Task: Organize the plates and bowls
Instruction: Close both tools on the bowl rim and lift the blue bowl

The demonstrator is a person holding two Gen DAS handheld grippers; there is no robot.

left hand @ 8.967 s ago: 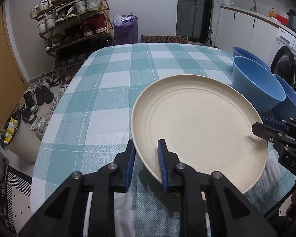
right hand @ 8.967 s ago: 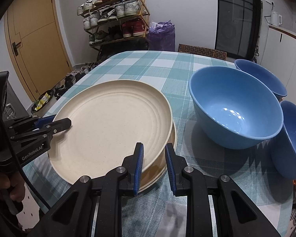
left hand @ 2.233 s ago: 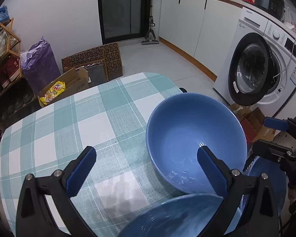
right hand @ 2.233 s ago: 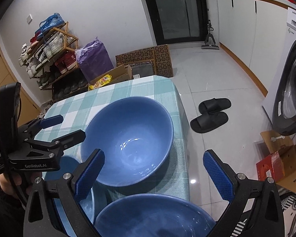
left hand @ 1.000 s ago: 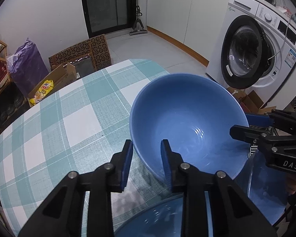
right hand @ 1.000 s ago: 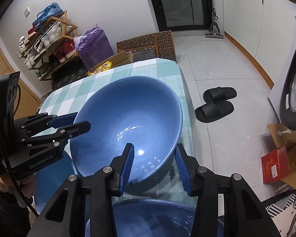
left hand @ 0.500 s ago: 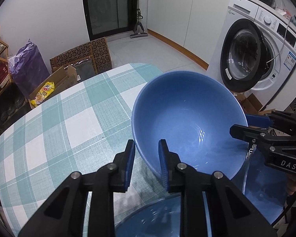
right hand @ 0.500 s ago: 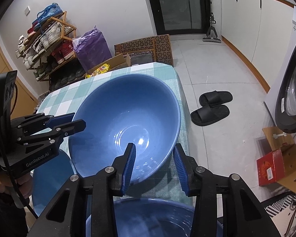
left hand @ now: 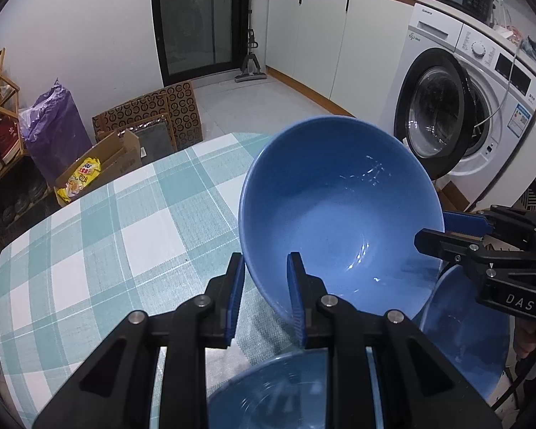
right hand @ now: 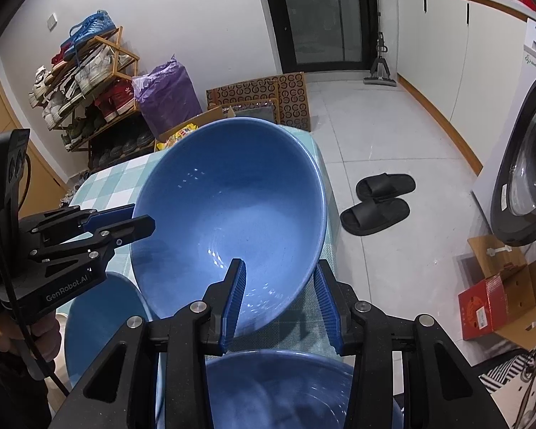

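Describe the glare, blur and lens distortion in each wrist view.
Left wrist view: fisheye bends the washing machine and cabinets, corners are black, small glints sit inside the held blue bowl, and the near bowl at the bottom is blurred. Right wrist view: same curved edges, specks of glare in the bowl, soft foreground.

Table with teal-and-white checked cloth (left hand: 100, 250); white front-loading washing machine (left hand: 461, 114), door open; purple plastic sack (left hand: 53, 136); wooden shoe rack (right hand: 85, 85); pair of black slippers (right hand: 378, 203) on floor; open red cardboard box (right hand: 500, 296).
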